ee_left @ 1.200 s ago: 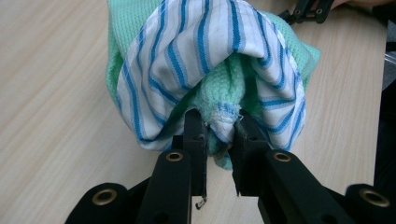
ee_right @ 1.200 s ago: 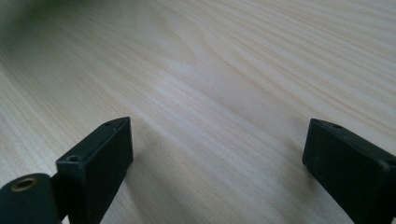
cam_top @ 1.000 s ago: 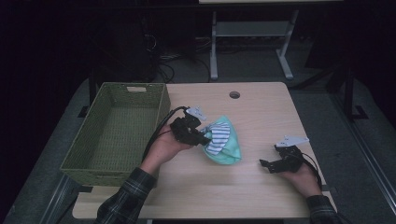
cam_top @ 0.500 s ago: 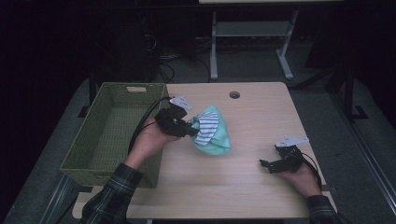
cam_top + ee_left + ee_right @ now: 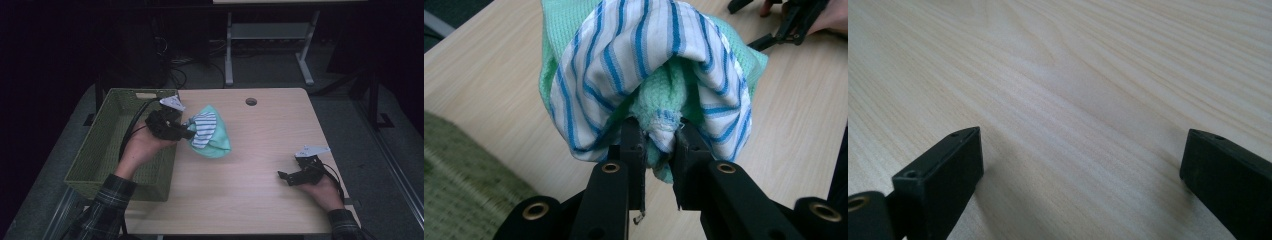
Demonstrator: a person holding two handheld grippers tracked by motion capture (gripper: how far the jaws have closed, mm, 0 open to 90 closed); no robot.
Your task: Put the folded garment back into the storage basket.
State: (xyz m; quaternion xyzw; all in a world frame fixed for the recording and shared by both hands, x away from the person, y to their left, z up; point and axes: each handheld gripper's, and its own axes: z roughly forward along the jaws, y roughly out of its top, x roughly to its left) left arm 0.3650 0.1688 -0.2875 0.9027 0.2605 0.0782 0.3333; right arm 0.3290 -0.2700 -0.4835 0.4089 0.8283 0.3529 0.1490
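Note:
A bundle of two cloths, one mint green (image 5: 217,145) and one white with blue stripes (image 5: 202,129), hangs just above the wooden table (image 5: 265,135), right of the basket. My left gripper (image 5: 187,132) is shut on the bundle's gathered edge. In the left gripper view its jaws pinch the green cloth (image 5: 659,107), and the striped cloth (image 5: 649,55) drapes over it. My right gripper (image 5: 285,176) rests low over the table's right front. Its jaws have just been opening and stand wide over bare wood, with nothing between them (image 5: 1080,150).
A green woven basket (image 5: 100,145) stands along the table's left side, its rim right beside my left hand. A round cable hole (image 5: 251,101) sits near the table's far edge. Desk legs and cables lie on the floor beyond.
My left hand has carried the cloth bundle leftward and a little up, towards the basket. The right hand has stayed in place.

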